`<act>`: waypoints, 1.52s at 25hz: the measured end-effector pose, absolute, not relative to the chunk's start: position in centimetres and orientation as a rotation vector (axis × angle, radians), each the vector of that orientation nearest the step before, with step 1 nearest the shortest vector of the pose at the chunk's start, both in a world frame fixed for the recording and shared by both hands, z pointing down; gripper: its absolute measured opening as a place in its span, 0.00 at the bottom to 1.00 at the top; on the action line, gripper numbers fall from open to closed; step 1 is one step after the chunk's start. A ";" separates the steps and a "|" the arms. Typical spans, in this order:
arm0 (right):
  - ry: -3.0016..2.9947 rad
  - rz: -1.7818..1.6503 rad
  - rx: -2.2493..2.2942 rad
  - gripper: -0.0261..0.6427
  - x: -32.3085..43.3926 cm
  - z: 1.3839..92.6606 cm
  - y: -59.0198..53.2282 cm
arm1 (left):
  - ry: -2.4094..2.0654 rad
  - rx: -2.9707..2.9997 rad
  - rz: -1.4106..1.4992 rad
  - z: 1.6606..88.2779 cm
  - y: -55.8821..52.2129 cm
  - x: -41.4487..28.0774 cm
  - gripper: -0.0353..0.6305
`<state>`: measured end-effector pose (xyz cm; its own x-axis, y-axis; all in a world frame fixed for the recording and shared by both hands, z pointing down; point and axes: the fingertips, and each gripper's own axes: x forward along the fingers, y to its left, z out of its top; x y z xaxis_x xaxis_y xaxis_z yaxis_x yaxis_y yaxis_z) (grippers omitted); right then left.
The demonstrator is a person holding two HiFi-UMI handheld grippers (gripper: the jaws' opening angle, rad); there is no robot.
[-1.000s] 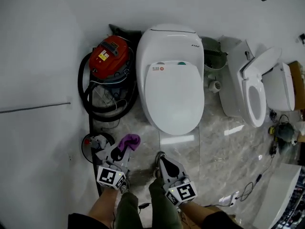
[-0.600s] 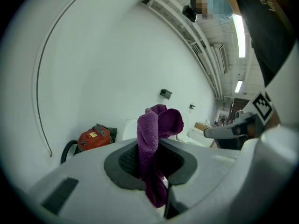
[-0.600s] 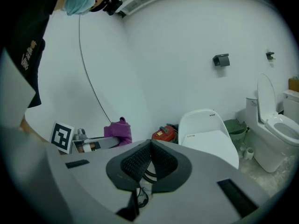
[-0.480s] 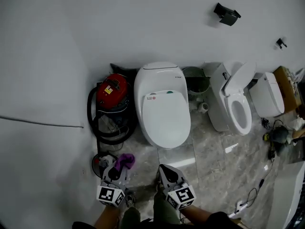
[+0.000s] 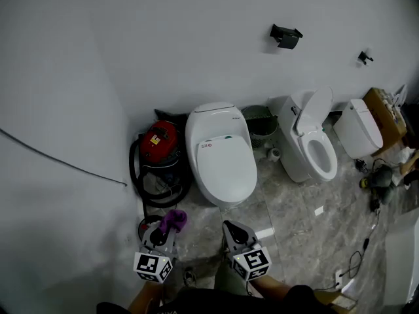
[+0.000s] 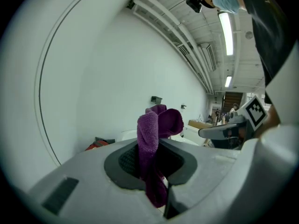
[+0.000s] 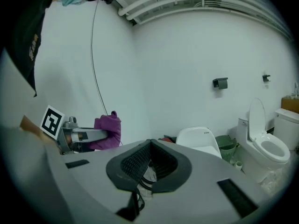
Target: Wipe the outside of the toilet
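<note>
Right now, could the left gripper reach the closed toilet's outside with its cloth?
Probably not yet: the left gripper, shut on the purple cloth, hangs apart from the closed toilet. Bare floor lies between; nothing blocks it.

Head view overhead, gripper views twd toilet [image 5: 219, 152]

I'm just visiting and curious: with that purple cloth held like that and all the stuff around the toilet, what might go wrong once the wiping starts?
1. The left gripper pinches the purple cloth by one fold while most of it flops loose, so it may slip out when rubbed on the closed toilet.
2. The red vacuum cleaner and its black hose sit close beside that toilet, on the person's left; wiping there could snag them.
</note>
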<state>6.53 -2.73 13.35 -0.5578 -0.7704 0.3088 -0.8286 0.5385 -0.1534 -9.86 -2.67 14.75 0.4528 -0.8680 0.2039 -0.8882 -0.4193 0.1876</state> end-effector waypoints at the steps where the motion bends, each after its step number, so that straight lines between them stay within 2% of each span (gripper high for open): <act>1: -2.570 0.412 1.363 0.04 6.5 13.0 -2.3 | -1.515 2.442 0.106 14.1 -2.3 -10.0 0.13; 14: -2.579 0.339 1.409 0.04 7.0 8.7 3.0 | -1.506 2.520 0.097 8.6 3.3 -10.7 0.13; 38: -2.589 0.284 1.527 0.04 7.7 7.4 9.9 | -1.463 2.589 0.075 8.3 10.2 -9.8 0.13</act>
<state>7.67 9.86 7.43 -0.4828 -0.8528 0.1991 -0.8757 0.4726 -0.0991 -9.82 10.20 8.35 0.5180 -0.8461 0.1255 -0.8545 -0.5054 0.1198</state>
